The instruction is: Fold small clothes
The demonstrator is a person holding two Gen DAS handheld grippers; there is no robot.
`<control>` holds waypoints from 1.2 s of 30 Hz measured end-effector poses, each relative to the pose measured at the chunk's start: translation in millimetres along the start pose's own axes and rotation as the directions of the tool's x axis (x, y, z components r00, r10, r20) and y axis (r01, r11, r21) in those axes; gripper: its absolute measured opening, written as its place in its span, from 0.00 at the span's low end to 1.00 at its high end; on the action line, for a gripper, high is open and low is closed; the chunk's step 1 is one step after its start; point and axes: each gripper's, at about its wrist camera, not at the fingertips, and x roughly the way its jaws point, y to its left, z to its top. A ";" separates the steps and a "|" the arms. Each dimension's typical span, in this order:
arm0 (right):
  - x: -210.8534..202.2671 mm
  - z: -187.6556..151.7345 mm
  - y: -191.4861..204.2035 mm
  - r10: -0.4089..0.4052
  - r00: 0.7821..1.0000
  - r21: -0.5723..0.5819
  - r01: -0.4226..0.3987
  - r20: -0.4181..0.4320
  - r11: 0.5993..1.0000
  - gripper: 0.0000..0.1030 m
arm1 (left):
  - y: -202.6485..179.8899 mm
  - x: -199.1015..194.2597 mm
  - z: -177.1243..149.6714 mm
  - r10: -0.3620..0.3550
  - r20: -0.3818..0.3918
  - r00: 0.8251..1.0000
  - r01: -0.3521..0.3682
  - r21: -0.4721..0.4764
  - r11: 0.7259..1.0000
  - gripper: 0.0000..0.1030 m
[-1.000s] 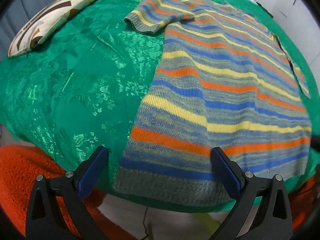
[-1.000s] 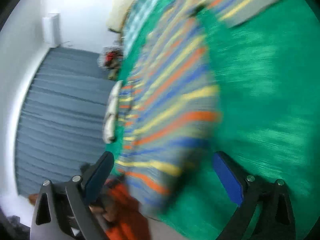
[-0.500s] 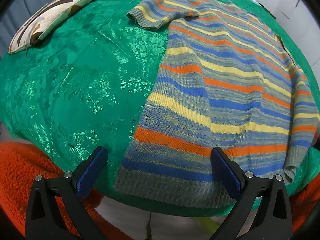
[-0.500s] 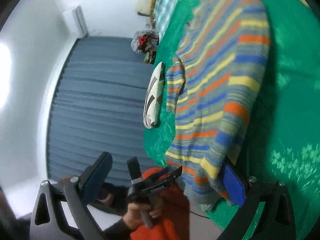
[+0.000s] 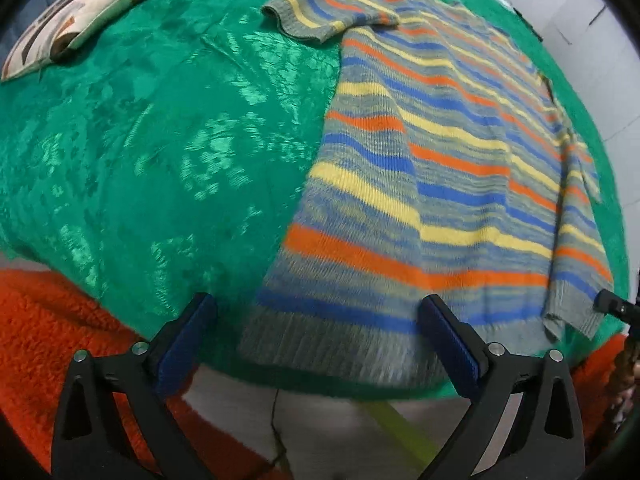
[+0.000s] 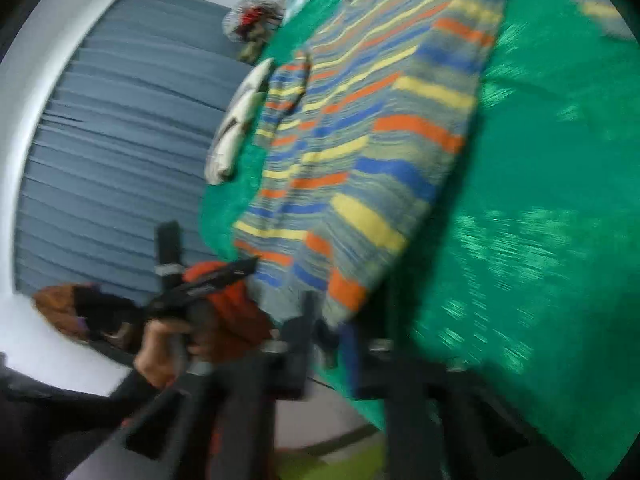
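Note:
A striped knit sweater (image 5: 432,168) in grey, blue, yellow and orange lies flat on the green bedspread (image 5: 152,152). Its hem hangs at the near edge. My left gripper (image 5: 316,312) stands open just above that hem, one blue pad (image 5: 188,332) off the cloth to the left and the other over the hem. In the blurred right wrist view my right gripper (image 6: 332,340) is shut on the hem corner of the sweater (image 6: 360,184). That side edge is lifted and turned over onto the body. A hand holds the left gripper (image 6: 200,280) beyond it.
A patterned cushion (image 5: 80,12) lies at the far left of the bed. An orange fleecy blanket (image 5: 44,332) sits below the bed's near edge. Grey pleated curtains (image 6: 112,152) and a white wall stand to the left in the right wrist view.
The right gripper's jaws went from wide apart to shut at the sweater's corner. The sweater's right edge has lifted and turned inward. The left gripper drifted slightly and stays open.

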 end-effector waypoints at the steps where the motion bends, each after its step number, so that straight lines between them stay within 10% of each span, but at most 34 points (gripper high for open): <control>1: -16.3 -4.2 3.0 -0.035 0.999 -0.016 0.035 0.004 0.999 0.05 | 5.3 -5.1 -1.1 -0.021 0.011 1.000 0.021 -0.012 1.000 0.99; 4: -48.3 -14.4 0.2 -0.117 0.993 0.001 0.117 -0.006 0.993 0.05 | 18.2 -8.6 -3.4 -0.079 0.012 0.997 0.080 -0.052 0.995 0.96; 6: -55.7 -16.5 -10.8 -0.172 0.985 0.026 0.172 -0.016 0.985 0.05 | 20.7 0.1 -3.2 -0.089 -0.023 0.996 0.088 -0.057 0.994 0.69; 10: -51.7 -18.7 -31.1 -0.263 0.963 0.079 0.267 -0.063 0.960 0.05 | 19.5 5.3 -1.1 -0.102 -0.034 0.994 0.100 -0.054 0.994 0.55; 14: -34.8 -22.5 -39.0 -0.240 0.965 0.111 0.251 -0.102 0.962 0.11 | 23.0 3.6 1.0 -0.150 -0.038 0.988 0.147 -0.067 0.987 0.09; 27: -45.2 -35.6 -31.6 -0.492 0.844 0.026 0.509 -0.213 0.861 0.04 | 8.6 -16.1 -4.7 -0.022 -0.077 0.997 0.029 0.089 0.996 0.05; 36: -32.4 -41.5 -60.5 -0.504 0.832 0.108 0.537 -0.232 0.837 0.03 | 2.9 8.9 -3.2 0.096 -0.106 0.990 -0.085 0.100 0.991 0.05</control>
